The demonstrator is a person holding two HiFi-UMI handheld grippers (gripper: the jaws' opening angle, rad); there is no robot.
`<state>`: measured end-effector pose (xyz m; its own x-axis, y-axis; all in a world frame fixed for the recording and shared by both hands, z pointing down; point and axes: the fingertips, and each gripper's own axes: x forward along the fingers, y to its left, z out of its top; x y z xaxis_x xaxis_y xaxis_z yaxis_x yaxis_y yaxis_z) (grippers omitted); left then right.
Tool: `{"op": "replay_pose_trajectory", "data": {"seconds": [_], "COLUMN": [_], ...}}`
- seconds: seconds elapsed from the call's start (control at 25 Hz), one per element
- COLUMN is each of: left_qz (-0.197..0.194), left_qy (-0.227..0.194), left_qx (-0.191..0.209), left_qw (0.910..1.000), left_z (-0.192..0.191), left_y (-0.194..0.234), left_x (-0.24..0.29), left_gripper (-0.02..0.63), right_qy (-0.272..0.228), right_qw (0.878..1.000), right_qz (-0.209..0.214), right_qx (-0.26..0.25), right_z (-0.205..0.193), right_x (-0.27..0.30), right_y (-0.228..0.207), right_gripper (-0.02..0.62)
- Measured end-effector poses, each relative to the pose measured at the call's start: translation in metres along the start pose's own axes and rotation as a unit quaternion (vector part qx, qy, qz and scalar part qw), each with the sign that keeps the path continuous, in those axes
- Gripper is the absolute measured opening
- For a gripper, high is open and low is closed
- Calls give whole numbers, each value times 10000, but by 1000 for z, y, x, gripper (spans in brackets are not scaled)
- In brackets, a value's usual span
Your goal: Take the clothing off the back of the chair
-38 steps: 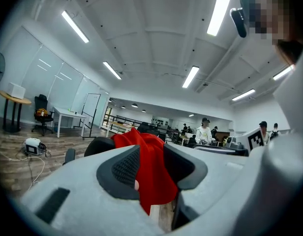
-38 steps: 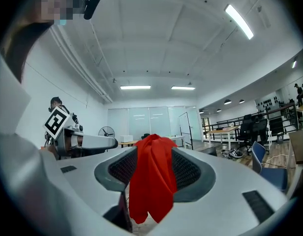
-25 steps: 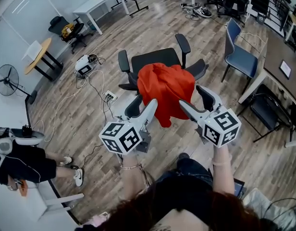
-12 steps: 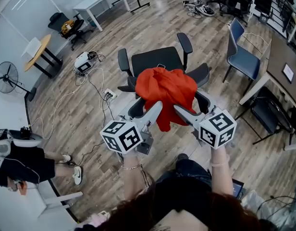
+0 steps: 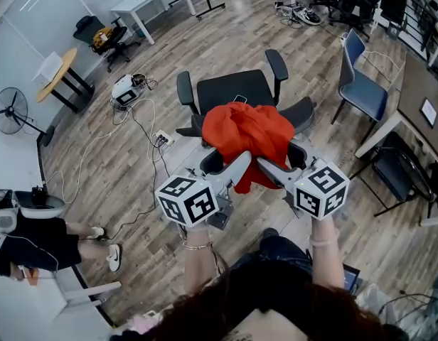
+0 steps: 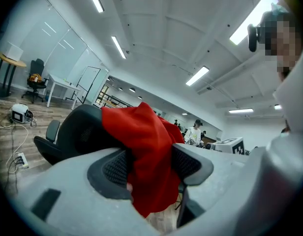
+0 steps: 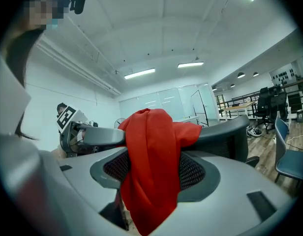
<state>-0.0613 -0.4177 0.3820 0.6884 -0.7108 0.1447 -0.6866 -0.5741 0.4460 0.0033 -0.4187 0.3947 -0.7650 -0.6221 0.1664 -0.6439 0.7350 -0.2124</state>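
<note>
A red garment (image 5: 247, 137) lies bunched over the back of a black office chair (image 5: 230, 89), which faces away from me. My left gripper (image 5: 222, 168) reaches in at the garment's lower left, my right gripper (image 5: 281, 160) at its lower right. In the left gripper view a hanging fold of the garment (image 6: 141, 136) fills the gap of the left gripper (image 6: 149, 166), with the chair back (image 6: 80, 129) behind. The right gripper view shows the garment (image 7: 151, 141) hanging likewise inside the right gripper (image 7: 152, 171). Both pairs of jaws are closing and stand wide; the cloth hangs loose between them.
A blue chair (image 5: 361, 84) and a desk (image 5: 418, 98) stand to the right. Cables and a power strip (image 5: 162, 142) trail over the wooden floor at the left. A fan (image 5: 9, 111), a round table (image 5: 55, 77) and a seated person (image 5: 27, 240) are further left.
Both grippers have moved forward and slightly down towards the chair back. The garment's hanging folds now sit between each pair of jaws.
</note>
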Motion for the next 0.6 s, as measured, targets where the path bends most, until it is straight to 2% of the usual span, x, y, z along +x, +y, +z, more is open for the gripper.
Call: {"op": "replay_pose_trajectory", "data": {"seconds": [0.16,0.36,0.6], "left_qz": [-91,-106,-203], "left_qy": [105,189,154], "left_qx": [40,279,351], "left_qw": [9999,9994,9991], "left_z": [-1,-1,3], "left_y": [-4,-8,-13], "left_x": [0,-2,-14], "left_gripper": [219,147,114], "right_qy": [44,53,-7], "right_qw": [9999,9997,9992], "right_qz": [108,210,215], "right_qx": [-5,-139,-347], "right_z": [0,2,5], "right_x": [4,5,6], "right_y": [4,11,27], "right_gripper": [220,126,94]}}
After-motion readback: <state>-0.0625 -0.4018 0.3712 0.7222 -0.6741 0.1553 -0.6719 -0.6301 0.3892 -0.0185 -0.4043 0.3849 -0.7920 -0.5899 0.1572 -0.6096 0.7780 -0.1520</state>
